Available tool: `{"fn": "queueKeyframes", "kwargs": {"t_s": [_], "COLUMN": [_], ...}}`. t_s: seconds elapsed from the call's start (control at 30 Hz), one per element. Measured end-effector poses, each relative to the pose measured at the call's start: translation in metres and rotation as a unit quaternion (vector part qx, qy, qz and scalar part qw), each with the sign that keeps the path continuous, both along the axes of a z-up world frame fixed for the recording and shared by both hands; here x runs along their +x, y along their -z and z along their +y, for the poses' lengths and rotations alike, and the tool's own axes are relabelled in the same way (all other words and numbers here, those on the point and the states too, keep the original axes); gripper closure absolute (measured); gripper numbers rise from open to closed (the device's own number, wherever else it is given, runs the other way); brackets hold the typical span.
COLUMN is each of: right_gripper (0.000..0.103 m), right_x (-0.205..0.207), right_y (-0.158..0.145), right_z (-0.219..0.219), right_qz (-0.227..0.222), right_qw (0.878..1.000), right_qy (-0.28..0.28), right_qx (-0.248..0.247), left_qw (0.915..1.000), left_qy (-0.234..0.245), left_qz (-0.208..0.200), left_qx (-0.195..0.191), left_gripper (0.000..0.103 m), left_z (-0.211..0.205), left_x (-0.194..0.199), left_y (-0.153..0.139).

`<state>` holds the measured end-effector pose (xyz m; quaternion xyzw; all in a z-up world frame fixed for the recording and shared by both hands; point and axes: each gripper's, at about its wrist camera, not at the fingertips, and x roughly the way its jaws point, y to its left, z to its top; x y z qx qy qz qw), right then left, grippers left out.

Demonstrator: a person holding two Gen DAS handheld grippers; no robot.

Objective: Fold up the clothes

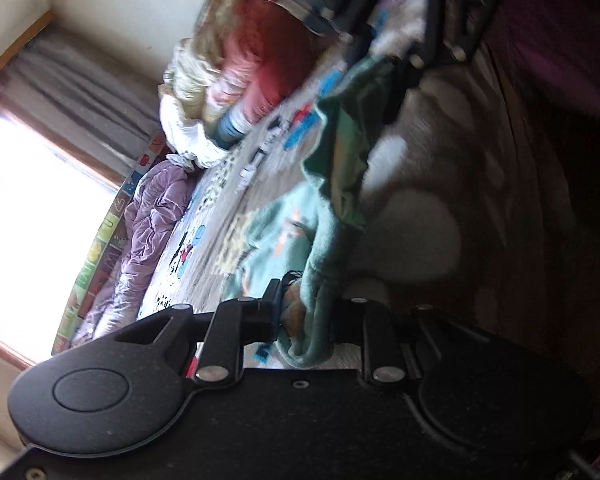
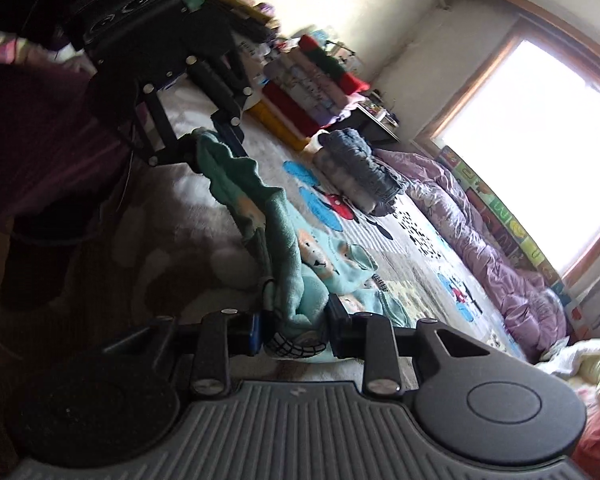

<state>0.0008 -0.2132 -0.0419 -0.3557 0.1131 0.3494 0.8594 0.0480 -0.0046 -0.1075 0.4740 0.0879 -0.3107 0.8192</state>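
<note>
The grey cartoon-print bed sheet (image 2: 400,236) serves as my reference surface. A crumpled lilac quilt (image 2: 496,248) lies along the window-side edge of the sheet, with a strip of coloured picture panels (image 2: 500,216) between the quilt and the window. A folded blue-grey blanket bundle (image 2: 360,176) rests on the sheet near the quilt's far end. A red and cream pile of bedding (image 1: 236,64) sits at the opposite end of the sheet.

The teal fleece garment with an orange bear print (image 2: 300,256) is stretched above the sheet, its lower portion draped onto the sheet.

My left gripper (image 1: 308,320) is clamped on one bunched edge of the garment. My right gripper (image 2: 296,328) is clamped on the other bunched edge. The fabric runs taut between both grippers.
</note>
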Motion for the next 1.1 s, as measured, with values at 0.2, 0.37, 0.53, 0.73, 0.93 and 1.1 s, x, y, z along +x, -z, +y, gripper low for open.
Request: {"fn": "queueKeyframes", "kwargs": {"t_s": [0.2, 0.37, 0.53, 0.73, 0.93, 1.1], "right_gripper": [0.071, 0.071, 0.071, 0.071, 0.071, 0.071], "right_x": [0.027, 0.063, 0.103, 0.157, 0.211, 0.253], "right_y": [-0.017, -0.024, -0.018, 0.002, 0.023, 0.045], "right_z": [-0.020, -0.042, -0.064, -0.082, -0.090, -0.096], "right_qz": [0.041, 0.081, 0.120, 0.163, 0.195, 0.236], "right_qw": [0.995, 0.977, 0.945, 0.897, 0.854, 0.811], "right_qy": [0.025, 0.053, 0.083, 0.110, 0.127, 0.138], "right_qx": [0.092, 0.190, 0.293, 0.396, 0.464, 0.517], "left_qw": [0.9911, 0.9671, 0.9274, 0.8811, 0.8301, 0.7630], "left_qy": [-0.013, -0.030, -0.048, -0.067, -0.087, -0.119], "left_qz": [0.059, 0.118, 0.171, 0.215, 0.259, 0.314], "left_qx": [-0.119, -0.224, -0.330, -0.416, -0.486, -0.552], "left_gripper": [0.078, 0.075, 0.074, 0.074, 0.074, 0.074], "left_z": [0.009, 0.020, 0.029, 0.039, 0.056, 0.070], "left_x": [0.046, 0.088, 0.129, 0.174, 0.219, 0.258], "left_y": [-0.032, -0.043, -0.046, -0.042, -0.032, -0.013]}}
